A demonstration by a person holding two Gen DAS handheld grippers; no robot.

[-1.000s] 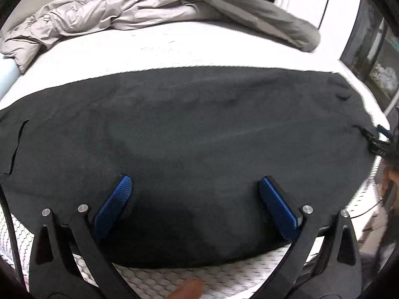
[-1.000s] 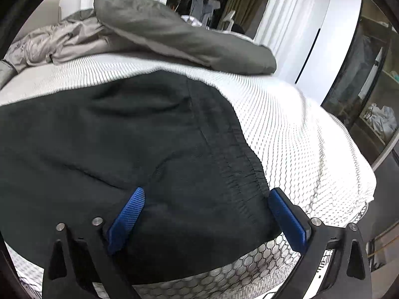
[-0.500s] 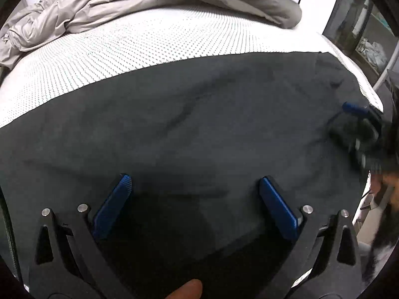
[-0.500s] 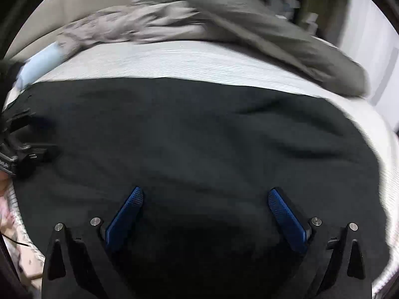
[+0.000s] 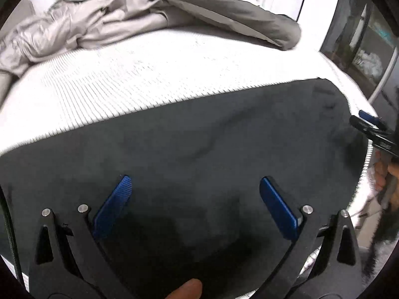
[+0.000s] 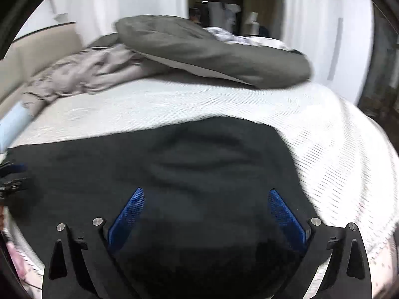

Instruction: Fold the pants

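Closest to me, the left claw [image 5: 194,204] hangs over the near part of the black pants [image 5: 199,144] with its blue fingers [image 5: 113,209] spread wide, gripping nothing. The right claw [image 6: 205,214] is spread the same way above the other end of the pants [image 6: 174,174], also empty-handed. The pants lie spread flat along the near side of the bed [image 5: 149,74], on its white textured cover, with only a few shallow wrinkles in the cloth. They look light, thin and limp, so I expect the fabric to sag and drag on the cover instead of holding any shape; it is not fragile. The sensible places to pinch seem to be the edge corners at each end, taking all layers together so the fold stays square. Further back, a rumpled pale grey blanket [image 5: 82,30] and a darker grey pillow [image 6: 212,52] sit well apart from the pants.
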